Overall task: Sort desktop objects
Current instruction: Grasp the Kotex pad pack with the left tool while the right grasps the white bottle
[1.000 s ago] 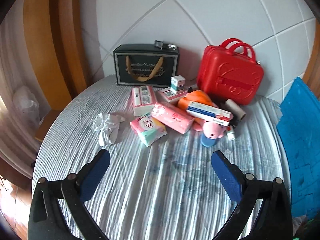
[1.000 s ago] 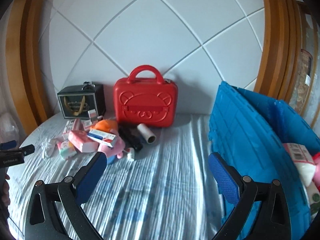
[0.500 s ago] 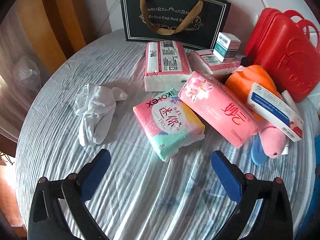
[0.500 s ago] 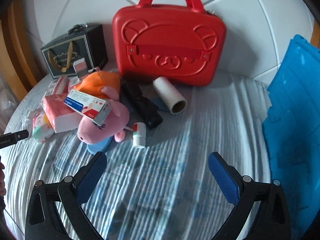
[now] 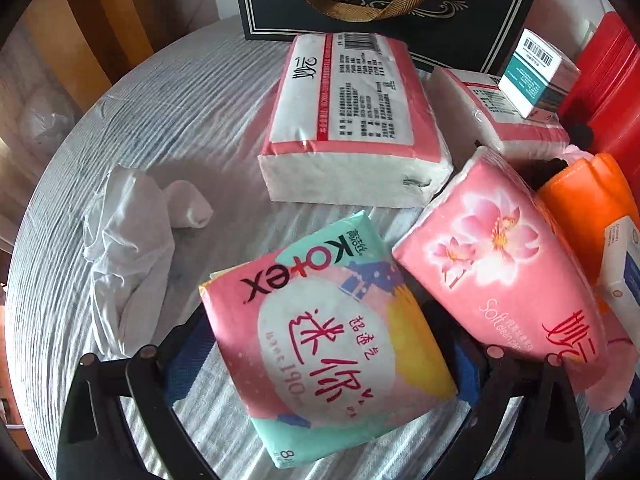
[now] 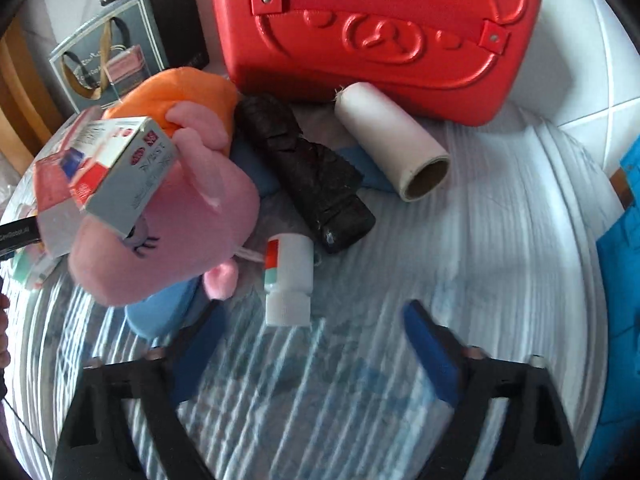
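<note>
Straddling Kotex pack point(image 5: 328, 344), left tongs point(image 5: 320, 364) closing; long axis upper-left to lower-right.

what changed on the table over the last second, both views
Both tongs dropped toward the pile and have just been closing. The left tongs now straddle the Kotex pack, though whether the pads press on it is hidden. The right tongs have nothing between them, just short of the small white bottle. The pile, red case and black gift bag stayed put.
</note>
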The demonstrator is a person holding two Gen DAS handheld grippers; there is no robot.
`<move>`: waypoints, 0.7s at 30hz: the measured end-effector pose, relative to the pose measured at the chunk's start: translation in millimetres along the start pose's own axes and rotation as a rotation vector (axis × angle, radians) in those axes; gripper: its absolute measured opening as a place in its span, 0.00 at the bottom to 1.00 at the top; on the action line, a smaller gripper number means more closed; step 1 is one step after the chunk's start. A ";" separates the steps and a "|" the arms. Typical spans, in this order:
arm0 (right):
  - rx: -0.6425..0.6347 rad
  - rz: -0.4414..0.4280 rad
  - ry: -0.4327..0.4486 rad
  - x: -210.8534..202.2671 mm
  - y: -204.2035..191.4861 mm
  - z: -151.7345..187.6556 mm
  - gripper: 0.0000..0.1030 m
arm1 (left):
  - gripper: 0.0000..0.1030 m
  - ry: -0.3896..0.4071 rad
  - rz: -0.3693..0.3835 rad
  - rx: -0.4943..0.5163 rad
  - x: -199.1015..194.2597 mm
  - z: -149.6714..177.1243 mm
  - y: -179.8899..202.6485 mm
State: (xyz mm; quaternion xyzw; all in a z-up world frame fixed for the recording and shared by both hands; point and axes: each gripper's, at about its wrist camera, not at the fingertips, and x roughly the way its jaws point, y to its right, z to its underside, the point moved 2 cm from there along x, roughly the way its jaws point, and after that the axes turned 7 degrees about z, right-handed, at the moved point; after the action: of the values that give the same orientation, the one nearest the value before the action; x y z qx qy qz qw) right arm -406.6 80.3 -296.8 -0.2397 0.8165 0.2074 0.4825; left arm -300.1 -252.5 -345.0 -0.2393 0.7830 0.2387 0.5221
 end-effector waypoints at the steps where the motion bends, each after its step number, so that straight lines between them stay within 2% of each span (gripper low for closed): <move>1: 0.000 -0.004 -0.010 3.4 -0.7 -2.1 0.73 | 0.83 -0.012 -0.005 -0.002 0.0 0.5 -2.1; 5: -0.009 -0.029 -0.037 9.9 -5.7 -7.6 0.65 | 0.75 -0.044 0.001 -0.015 -0.3 4.7 -8.0; 8: -0.026 -0.040 -0.065 15.1 -11.7 -10.0 0.53 | 0.70 -0.055 0.006 -0.018 -3.9 9.7 -9.5; 10: -0.045 -0.039 -0.089 18.3 -15.4 -10.0 0.35 | 0.68 -0.062 0.019 -0.011 -9.0 16.0 -10.2; 12: -0.064 -0.029 -0.098 16.7 -17.2 -9.1 0.26 | 0.68 -0.056 0.022 0.001 -17.6 23.6 -11.5; 16: -0.078 -0.039 -0.085 -3.5 -15.6 -4.6 0.27 | 0.67 -0.017 0.025 0.021 -49.5 37.6 -18.4; 21: -0.066 -0.055 -0.011 -63.5 -9.7 -5.0 0.27 | 0.67 0.076 0.059 0.051 -114.2 45.3 -12.9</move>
State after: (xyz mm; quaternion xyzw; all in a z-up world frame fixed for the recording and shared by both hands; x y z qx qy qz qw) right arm -377.7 81.8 -239.3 -0.2767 0.7996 0.2219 0.4846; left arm -221.3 -219.9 -255.6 -0.2117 0.8148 0.2246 0.4907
